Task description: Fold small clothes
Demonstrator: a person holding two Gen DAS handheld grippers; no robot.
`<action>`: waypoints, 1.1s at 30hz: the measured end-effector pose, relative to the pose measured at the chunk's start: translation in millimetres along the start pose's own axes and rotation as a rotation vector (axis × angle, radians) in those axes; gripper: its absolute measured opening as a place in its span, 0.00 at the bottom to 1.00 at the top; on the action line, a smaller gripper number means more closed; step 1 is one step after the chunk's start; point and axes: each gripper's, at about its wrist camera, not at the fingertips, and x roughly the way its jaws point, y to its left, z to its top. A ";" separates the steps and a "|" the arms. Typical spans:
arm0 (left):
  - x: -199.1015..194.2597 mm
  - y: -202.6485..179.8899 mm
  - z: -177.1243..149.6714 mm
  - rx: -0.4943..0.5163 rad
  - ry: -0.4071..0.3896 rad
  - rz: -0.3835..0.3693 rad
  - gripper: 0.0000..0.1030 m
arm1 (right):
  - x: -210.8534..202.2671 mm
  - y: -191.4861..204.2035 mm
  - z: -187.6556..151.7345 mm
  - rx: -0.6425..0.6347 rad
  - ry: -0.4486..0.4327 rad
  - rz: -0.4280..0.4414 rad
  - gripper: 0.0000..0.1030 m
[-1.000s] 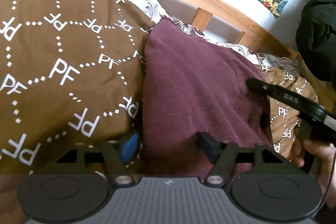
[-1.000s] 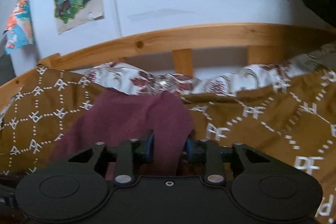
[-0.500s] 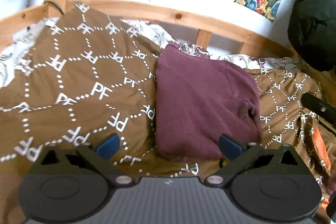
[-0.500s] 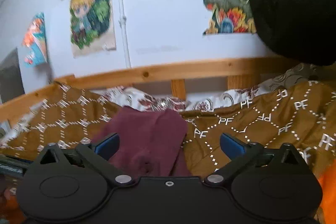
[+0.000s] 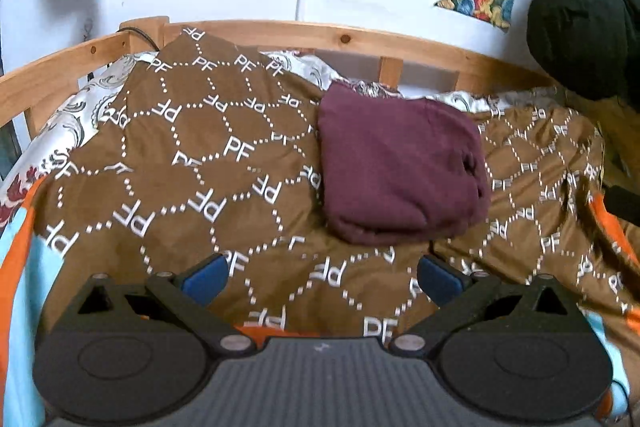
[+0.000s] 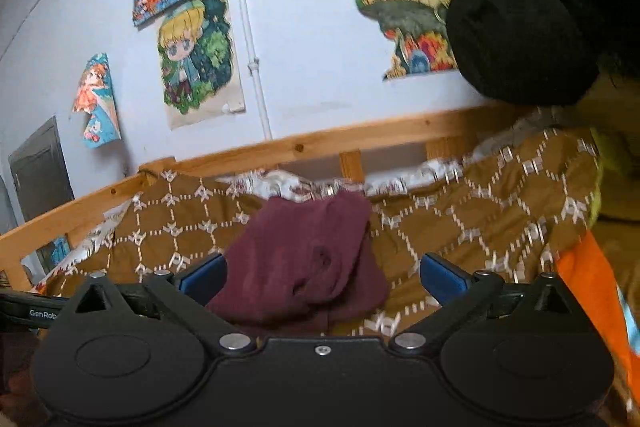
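Observation:
A folded maroon garment (image 5: 400, 167) lies on the brown patterned bedspread (image 5: 192, 163), towards the wooden headboard. It also shows in the right wrist view (image 6: 304, 259), just ahead of the fingers. My left gripper (image 5: 320, 277) is open and empty, held back from the garment's near edge. My right gripper (image 6: 320, 277) is open and empty, its blue pads (image 6: 202, 277) standing apart on either side of the garment's near end without touching it.
A wooden bed rail (image 5: 360, 41) runs behind the bedspread, with a poster-covered white wall (image 6: 304, 39) above. A black padded jacket (image 5: 588, 11) hangs at the right. An orange and light blue cloth (image 5: 20, 267) lies at the bed's near edges.
Both grippers were shut on the maroon garment; they have opened, let it go and pulled back towards me. The garment now lies folded on the bedspread.

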 end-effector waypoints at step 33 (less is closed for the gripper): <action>-3.6 -14.3 -4.8 0.081 0.005 -0.003 0.99 | -10.9 -8.8 -10.2 0.038 0.022 -0.022 0.99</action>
